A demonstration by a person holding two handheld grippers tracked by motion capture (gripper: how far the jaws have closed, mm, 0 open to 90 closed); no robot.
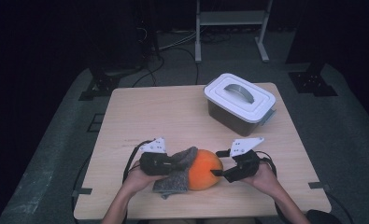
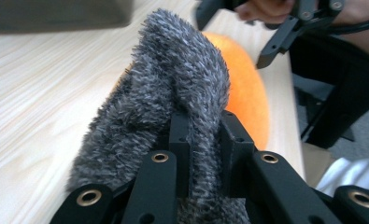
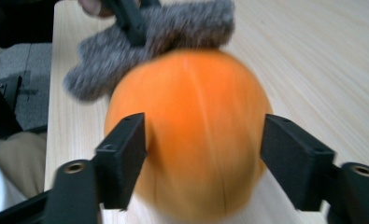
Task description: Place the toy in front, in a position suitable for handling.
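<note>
On the pale, fine-grained wooden table (image 1: 140, 116), a smooth, round orange pumpkin (image 1: 204, 169) is sitting near the six o'clock edge, with a fuzzy grey cloth (image 1: 177, 173) draping against its nine o'clock side and trailing down onto the wood. The left gripper (image 1: 175, 163), a matte black linkage with brass-ringed pivots, is coming in from nine o'clock and pinching a fold of that cloth; in the left gripper view its jaws are standing pressed close together with the shaggy, speckled grey cloth (image 2: 173, 98) bunching up between the fingers (image 2: 180, 140), and the pumpkin (image 2: 247, 88) is glowing behind it at about one o'clock. The right gripper (image 1: 217, 163) is reaching in from three o'clock, its jaws standing spread around the pumpkin's three o'clock side. In the right gripper view the blocky black fingers (image 3: 124, 158) are flanking the waxy, faintly ribbed pumpkin (image 3: 196, 140): the finger at nine o'clock is lying right against the skin, while the one at three o'clock is standing just clear of it, so the pads are not clamping. The pumpkin is looking slightly blurred there, and the cloth (image 3: 173, 32) is lying beyond it at twelve o'clock. At about one o'clock on the table, well apart from the hands, a rectangular bin (image 1: 239, 103) with dark translucent walls is standing under a white snap-on lid with a grey arched handle.
</note>
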